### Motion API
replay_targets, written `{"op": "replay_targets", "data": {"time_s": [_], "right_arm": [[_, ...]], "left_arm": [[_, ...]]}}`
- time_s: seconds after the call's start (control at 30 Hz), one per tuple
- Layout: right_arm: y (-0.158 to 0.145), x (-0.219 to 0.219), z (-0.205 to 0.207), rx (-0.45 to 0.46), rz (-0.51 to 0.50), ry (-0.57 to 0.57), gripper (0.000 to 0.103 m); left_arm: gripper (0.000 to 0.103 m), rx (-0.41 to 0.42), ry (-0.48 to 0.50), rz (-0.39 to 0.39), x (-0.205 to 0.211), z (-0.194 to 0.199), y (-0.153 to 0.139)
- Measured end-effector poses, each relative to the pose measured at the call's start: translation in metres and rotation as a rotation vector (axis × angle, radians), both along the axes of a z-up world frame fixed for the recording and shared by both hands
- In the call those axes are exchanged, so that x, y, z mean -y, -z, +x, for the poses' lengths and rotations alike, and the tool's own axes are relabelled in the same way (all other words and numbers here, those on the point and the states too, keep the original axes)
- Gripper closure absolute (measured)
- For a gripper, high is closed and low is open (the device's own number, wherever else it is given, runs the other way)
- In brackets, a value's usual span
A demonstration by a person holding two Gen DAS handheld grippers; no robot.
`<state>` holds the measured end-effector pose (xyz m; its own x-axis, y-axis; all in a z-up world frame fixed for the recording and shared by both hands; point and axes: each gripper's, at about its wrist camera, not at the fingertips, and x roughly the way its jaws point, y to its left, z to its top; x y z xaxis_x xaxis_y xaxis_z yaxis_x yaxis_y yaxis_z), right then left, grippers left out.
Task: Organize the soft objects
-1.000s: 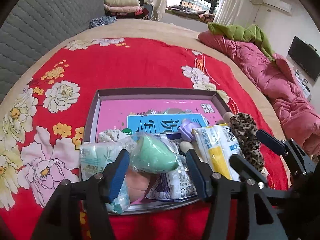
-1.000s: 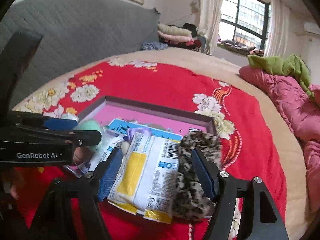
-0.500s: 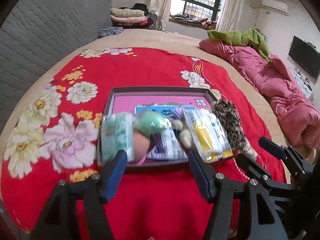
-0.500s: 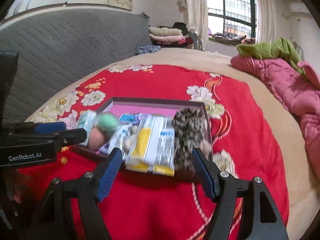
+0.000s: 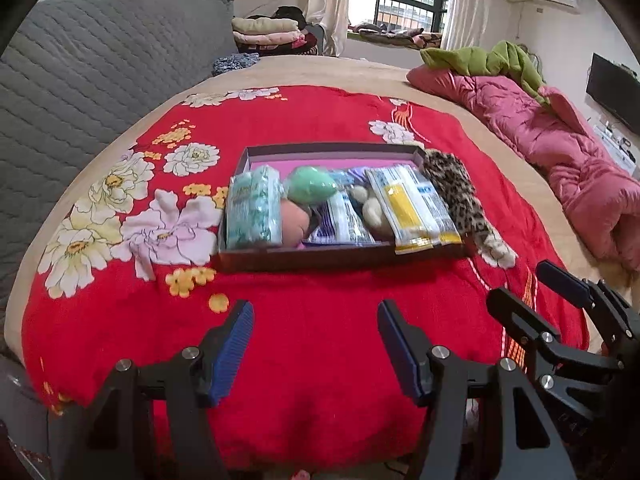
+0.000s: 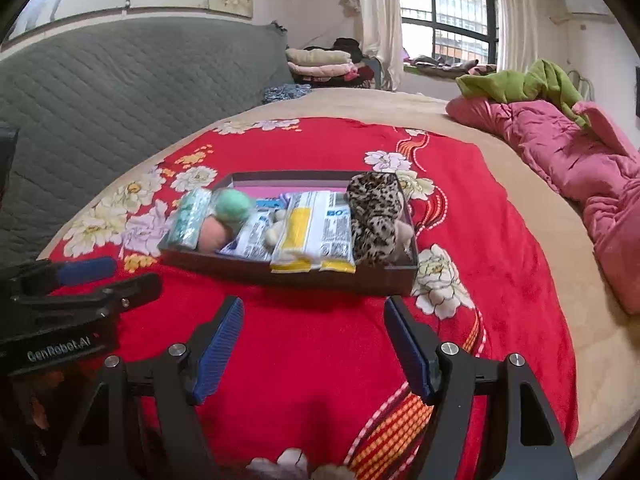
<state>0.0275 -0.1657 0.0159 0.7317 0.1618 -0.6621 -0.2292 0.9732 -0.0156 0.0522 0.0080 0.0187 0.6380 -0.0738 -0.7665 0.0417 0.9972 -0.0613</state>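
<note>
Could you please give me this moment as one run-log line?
left gripper: open, empty | right gripper: open, empty | tray: filled with soft items | leopard plush: at its right end

A home bedroom: bed (image 5: 320, 76), pink quilt (image 5: 560, 152), folded clothes (image 5: 268, 32).
</note>
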Motion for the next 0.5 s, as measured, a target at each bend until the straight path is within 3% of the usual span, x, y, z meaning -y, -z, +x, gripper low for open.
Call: {"op": "replay_targets", "data": {"time_s": [0.5], "right_arm": [[-0.004, -0.005, -0.029, 0.018, 0.006, 0.019, 0.029]], "left_arm": [[0.039, 0.001, -0.04, -0.006, -0.006, -0.022, -0.001]]}}
